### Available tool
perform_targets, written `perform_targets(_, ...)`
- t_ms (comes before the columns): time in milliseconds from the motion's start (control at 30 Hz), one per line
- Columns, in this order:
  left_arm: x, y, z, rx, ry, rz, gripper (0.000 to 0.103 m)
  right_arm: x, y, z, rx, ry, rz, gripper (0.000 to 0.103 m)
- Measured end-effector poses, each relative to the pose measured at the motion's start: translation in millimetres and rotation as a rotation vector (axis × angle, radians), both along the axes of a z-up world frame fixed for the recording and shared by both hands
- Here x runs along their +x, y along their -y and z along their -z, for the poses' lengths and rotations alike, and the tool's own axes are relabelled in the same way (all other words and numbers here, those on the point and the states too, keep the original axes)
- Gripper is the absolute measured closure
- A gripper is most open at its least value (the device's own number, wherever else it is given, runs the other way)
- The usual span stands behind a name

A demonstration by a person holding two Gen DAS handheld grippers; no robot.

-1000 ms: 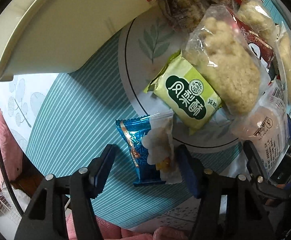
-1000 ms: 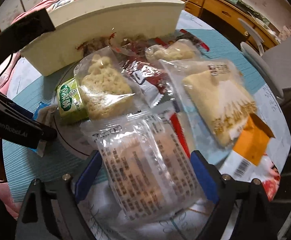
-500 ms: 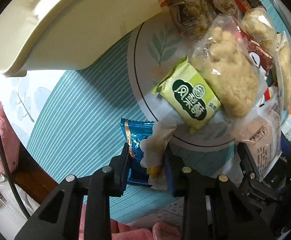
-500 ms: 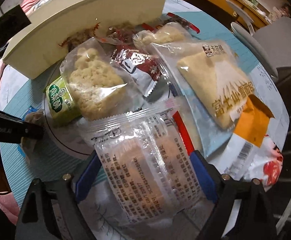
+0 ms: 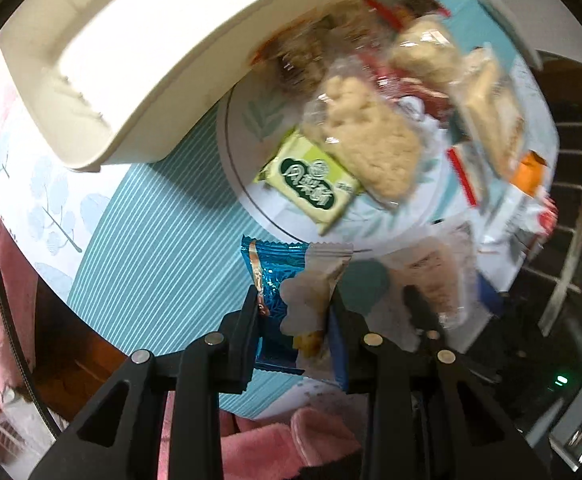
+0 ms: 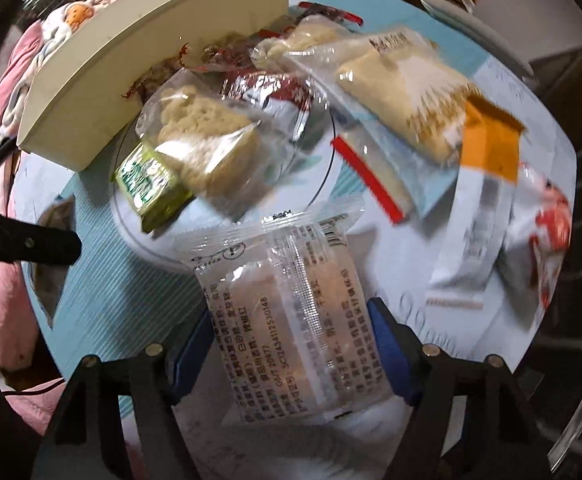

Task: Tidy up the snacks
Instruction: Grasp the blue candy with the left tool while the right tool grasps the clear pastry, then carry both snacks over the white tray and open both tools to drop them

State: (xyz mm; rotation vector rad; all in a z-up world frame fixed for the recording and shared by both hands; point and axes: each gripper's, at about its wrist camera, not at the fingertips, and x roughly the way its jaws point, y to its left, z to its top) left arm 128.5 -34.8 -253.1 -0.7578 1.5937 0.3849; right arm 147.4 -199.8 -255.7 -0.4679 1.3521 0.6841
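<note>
Blue snack packet (image 5: 279, 280): clamped in left gripper (image 5: 293, 320) fingers, above striped table (image 5: 151, 240) | clear wrapped cake (image 6: 287, 320): between right gripper (image 6: 291, 344) fingers, closing on it, beside plate (image 6: 139, 232)

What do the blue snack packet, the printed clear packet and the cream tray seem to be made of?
Blue snack packet: probably metallised plastic foil, glossy; it glints and has a crimped, zigzag edge.
Printed clear packet: thin transparent plastic film, shiny; the pale snack shows through it.
Cream tray: likely moulded hard plastic, smooth and matte, with a rounded rim.
</note>
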Motion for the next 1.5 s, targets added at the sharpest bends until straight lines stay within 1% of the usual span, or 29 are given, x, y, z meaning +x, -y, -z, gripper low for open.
perform_targets(100, -7, 0, -23, 0.001, 0.037, 0.032, 0.074, -12, 5, -3, 0.022, -0.024, 0.046, 0.028)
perform_targets(167, -7, 0, -35, -0.01, 0.083, 0.053, 0.074, -19, 9, -8, 0.046, -0.043, 0.084, 0.028)
perform_targets(267, -14, 7, -57, -0.015, 0.135, 0.091, 0.074, -29, 10, -16, 0.056, -0.038, 0.122, 0.028)
perform_targets(333, -31, 9, -78, -0.014, 0.168, 0.122, 0.074, -36, 10, -22, 0.06, -0.025, 0.15, 0.028)
perform_targets(367, -33, 10, -81, -0.015, 0.186, 0.139, 0.074, -41, 10, -26, 0.064, -0.017, 0.165, 0.028)
perform_targets(433, -34, 7, -97, -0.022, 0.228, 0.183, 0.074, -44, 8, -35, 0.074, 0.0, 0.192, 0.028)
perform_targets(567, -29, -2, -114, -0.024, 0.303, 0.286, 0.074, -53, 2, -55, 0.119, 0.043, 0.272, 0.028)
perform_targets(700, -31, -19, -139, -0.02, 0.381, 0.376, 0.074, -65, -6, -82, 0.171, 0.093, 0.367, 0.028)
perform_targets(867, -35, -51, -164, -0.018, 0.469, 0.45, 0.074, -71, -34, -106, 0.237, 0.142, 0.427, 0.028)
perform_targets(1033, -32, -85, -177, -0.018, 0.522, 0.494, 0.074, -76, -71, -123, 0.284, 0.187, 0.454, 0.028)
perform_targets(1133, -29, -109, -181, -0.015, 0.547, 0.51, 0.074, -76, -94, -129, 0.321, 0.197, 0.481, 0.028)
perform_targets(1333, -23, -158, -183, -0.017, 0.61, 0.528, 0.074, -75, -128, -127, 0.431, 0.183, 0.544, 0.028)
perform_targets(1500, -21, -197, -175, -0.019, 0.616, 0.509, 0.074, -80, -162, -124, 0.483, 0.168, 0.576, 0.028)
